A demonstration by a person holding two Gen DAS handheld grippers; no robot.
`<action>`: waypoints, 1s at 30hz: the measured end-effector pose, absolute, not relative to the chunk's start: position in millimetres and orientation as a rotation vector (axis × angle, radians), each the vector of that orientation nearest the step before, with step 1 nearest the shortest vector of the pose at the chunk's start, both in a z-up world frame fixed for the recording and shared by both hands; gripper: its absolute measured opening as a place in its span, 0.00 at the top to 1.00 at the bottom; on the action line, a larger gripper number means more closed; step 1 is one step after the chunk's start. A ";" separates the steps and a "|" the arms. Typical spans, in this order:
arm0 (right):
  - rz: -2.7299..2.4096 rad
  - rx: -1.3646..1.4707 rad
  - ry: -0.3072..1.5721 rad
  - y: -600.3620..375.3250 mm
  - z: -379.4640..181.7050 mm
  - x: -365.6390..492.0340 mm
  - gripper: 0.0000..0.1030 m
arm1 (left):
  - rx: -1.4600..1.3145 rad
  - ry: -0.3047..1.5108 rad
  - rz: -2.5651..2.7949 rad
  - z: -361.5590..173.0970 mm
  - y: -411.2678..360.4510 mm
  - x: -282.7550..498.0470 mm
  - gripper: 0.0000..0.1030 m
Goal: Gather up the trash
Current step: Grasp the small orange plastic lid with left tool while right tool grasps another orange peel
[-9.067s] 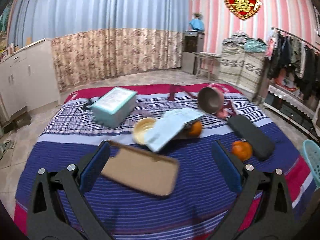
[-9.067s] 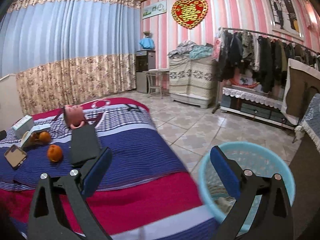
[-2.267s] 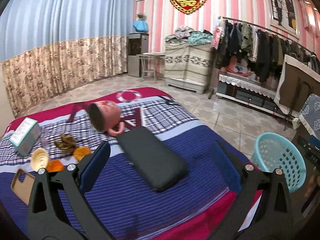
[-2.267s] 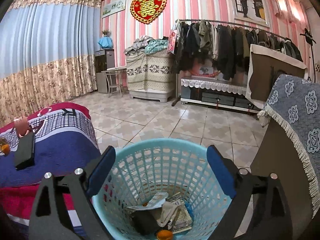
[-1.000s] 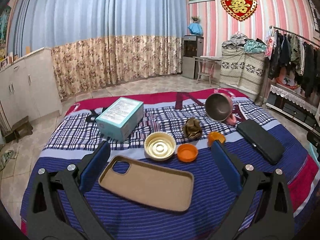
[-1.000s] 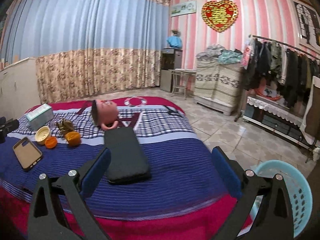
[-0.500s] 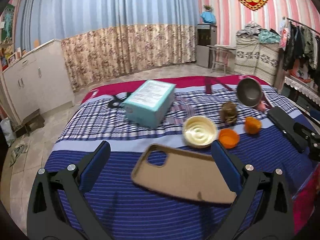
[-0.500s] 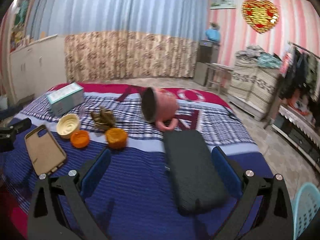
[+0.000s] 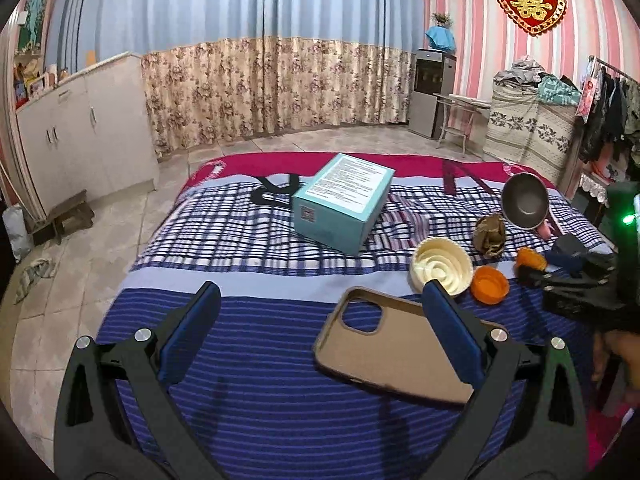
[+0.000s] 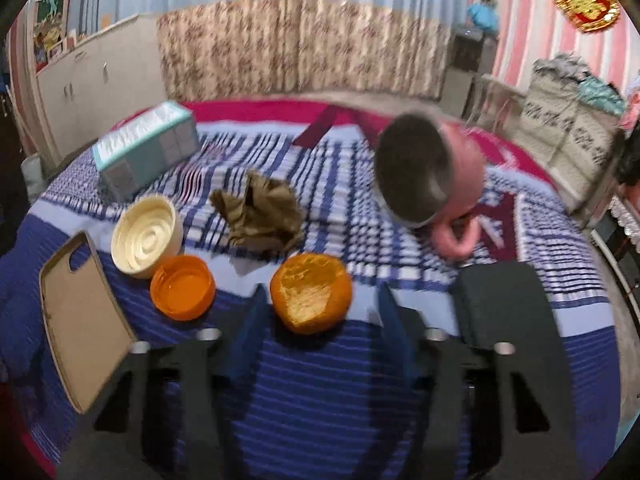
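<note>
On the striped bed [image 9: 256, 408] the right gripper [image 10: 320, 296] has its 2 blue fingers spread to either side of an orange peel [image 10: 311, 293], with the peel sitting between their tips; the view is blurred, and I cannot tell whether either pad touches it. Nothing is clamped. The peel lies open side up, near the front of the blue stripes.

Things crowd it closely. Just left lies an orange cap [image 10: 182, 287], and behind that, touching it or nearly so, a cream lid [image 10: 146, 236]. A crumpled brown wrapper [image 10: 260, 214] sits just behind the peel. To the right a dark flat case [image 10: 508, 308] lies beside the right finger, and a pink cup [image 10: 430, 176] is tipped on its side beyond it. A tan phone case [image 10: 80, 332] lies at the far left, a teal box [image 10: 146, 150] further back.

The left gripper [image 9: 316, 300] hangs over the bed with its jaws wide apart and holding nothing; its right finger overlaps the tan phone case [image 9: 396, 348] in view. From there the right gripper [image 9: 576, 280] shows at the right edge beside the peel [image 9: 530, 258].
</note>
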State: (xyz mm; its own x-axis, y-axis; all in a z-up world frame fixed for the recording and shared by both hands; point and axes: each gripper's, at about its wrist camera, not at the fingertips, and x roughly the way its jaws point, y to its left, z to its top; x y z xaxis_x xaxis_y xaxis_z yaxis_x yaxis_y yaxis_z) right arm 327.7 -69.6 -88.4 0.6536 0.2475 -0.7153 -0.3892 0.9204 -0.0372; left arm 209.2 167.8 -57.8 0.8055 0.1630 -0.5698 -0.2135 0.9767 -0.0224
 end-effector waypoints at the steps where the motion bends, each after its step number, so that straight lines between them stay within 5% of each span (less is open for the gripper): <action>1: 0.378 -0.191 0.781 -69.4 -89.1 327.0 0.63 | -0.088 0.607 0.194 -57.9 164.9 210.5 0.06; 11: 0.294 -0.185 0.657 -120.4 -67.6 274.5 0.67 | -0.095 0.707 0.042 -66.4 106.4 240.9 0.07; 19: 0.173 -0.096 0.646 -200.1 -58.3 251.2 0.67 | -0.085 0.856 -0.051 -90.4 54.4 269.1 0.42; 21: 0.153 -0.080 0.645 -213.1 -59.0 248.3 0.67 | -0.071 0.873 -0.042 -96.0 49.3 273.9 0.43; 25: 0.123 -0.043 0.641 -232.0 -61.3 244.9 0.67 | -0.059 0.917 -0.068 -101.8 37.7 284.7 0.65; 30: 0.100 -0.004 0.634 -251.0 -63.0 237.4 0.67 | -0.024 0.952 -0.010 -106.8 27.7 297.0 0.65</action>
